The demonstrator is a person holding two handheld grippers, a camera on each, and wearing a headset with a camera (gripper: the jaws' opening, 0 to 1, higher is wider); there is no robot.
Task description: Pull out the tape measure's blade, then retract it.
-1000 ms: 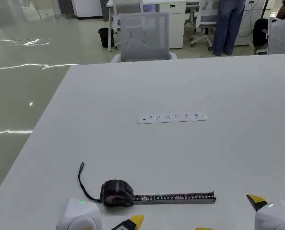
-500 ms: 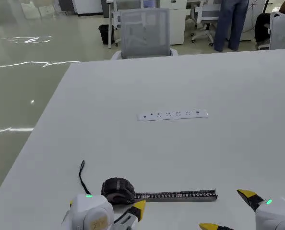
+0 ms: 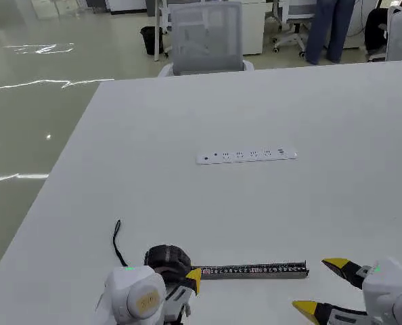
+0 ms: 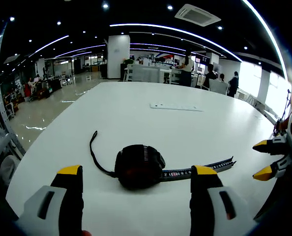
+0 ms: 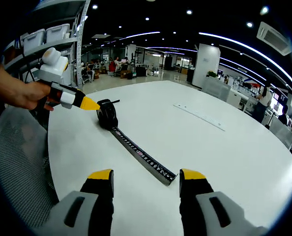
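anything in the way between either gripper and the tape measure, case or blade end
Nothing visible does. The left gripper has its jaws open toward the tape measure case with only bare table between. The right gripper is open too, and points at the blade's free end over bare table.

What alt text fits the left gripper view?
Black tape measure on a white table, blade partly out to the right, just ahead of the open left claw. The right claw is open near the blade tip.
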